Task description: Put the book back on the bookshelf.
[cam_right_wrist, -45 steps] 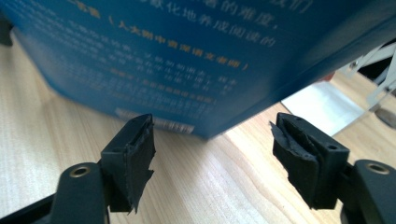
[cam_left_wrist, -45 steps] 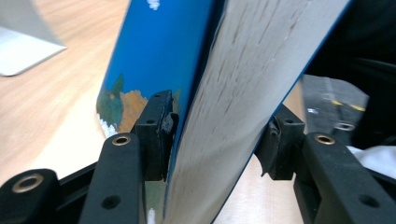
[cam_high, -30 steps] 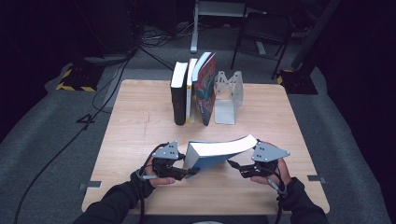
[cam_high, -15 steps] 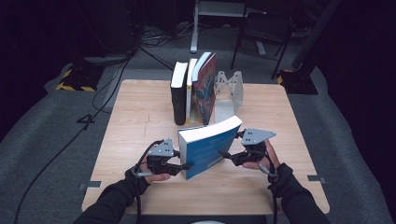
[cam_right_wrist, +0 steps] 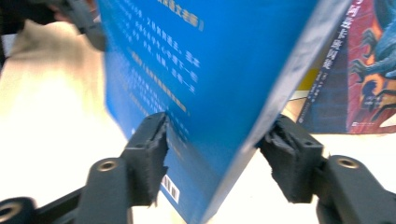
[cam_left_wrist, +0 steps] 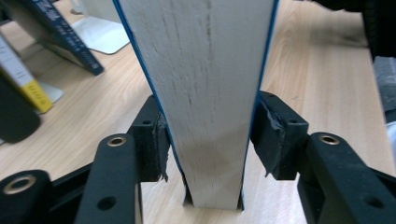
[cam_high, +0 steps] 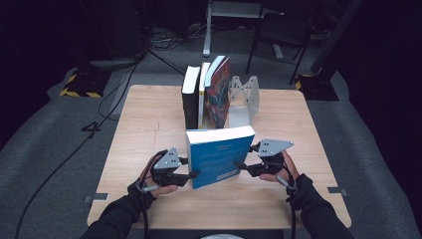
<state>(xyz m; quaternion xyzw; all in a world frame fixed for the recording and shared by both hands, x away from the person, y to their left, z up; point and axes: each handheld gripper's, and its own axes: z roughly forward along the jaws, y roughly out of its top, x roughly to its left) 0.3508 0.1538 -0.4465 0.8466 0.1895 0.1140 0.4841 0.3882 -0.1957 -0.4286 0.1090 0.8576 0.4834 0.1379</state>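
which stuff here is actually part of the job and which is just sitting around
In the job:
blue book, stood up on the table
left tongs, shut on its page edge
right tongs, shut on its spine side

Sitting around:
three books upright at the back
metal bookend beside them
chair behind the table

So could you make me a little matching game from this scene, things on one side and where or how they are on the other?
Things:
1. blue book
2. black book
3. metal bookend
4. left gripper

Places or states:
A. at the left end of the standing row
B. clamped across the page edge of the book
C. held upright between both grippers
D. standing to the right of the row, apart from it

Pairs: 1-C, 2-A, 3-D, 4-B
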